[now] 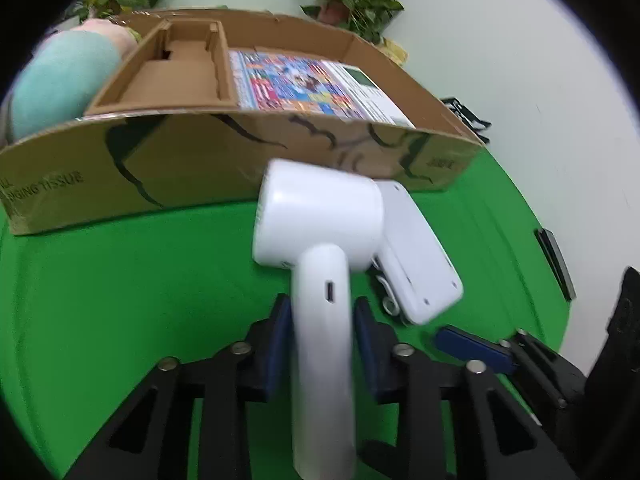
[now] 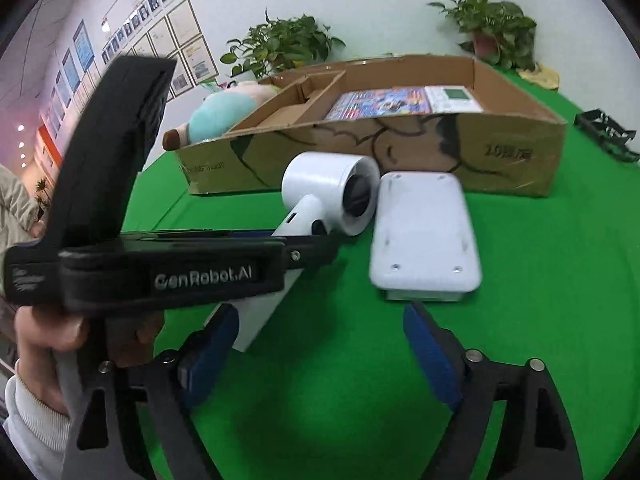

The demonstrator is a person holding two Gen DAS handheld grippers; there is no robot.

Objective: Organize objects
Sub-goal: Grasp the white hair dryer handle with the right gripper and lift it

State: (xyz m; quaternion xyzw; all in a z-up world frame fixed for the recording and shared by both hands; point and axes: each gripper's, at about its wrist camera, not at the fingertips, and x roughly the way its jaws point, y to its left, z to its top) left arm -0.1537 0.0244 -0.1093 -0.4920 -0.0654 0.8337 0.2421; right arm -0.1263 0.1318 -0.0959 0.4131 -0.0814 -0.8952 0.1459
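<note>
A white hair dryer (image 1: pixel 320 216) lies on the green table, its handle running back between my left gripper's (image 1: pixel 322 320) blue pads. Both pads press the handle's sides, so the left gripper is shut on it. In the right wrist view the dryer (image 2: pixel 332 184) lies with its nozzle facing right, partly hidden by the left tool's black housing (image 2: pixel 180 268), which a hand holds. A flat white device (image 2: pixel 424 236) lies face down beside the dryer, also in the left wrist view (image 1: pixel 420 256). My right gripper (image 2: pixel 324 348) stands open just short of that device, with nothing between its pads.
A wide open cardboard box (image 2: pixel 520 148) stands behind both items, holding a colourful booklet (image 1: pixel 296 84) and a cardboard insert (image 1: pixel 168 76). A teal plush toy (image 2: pixel 224 112) lies at its left end. Potted plants (image 2: pixel 496 24) and a black rack (image 2: pixel 608 132) stand further back.
</note>
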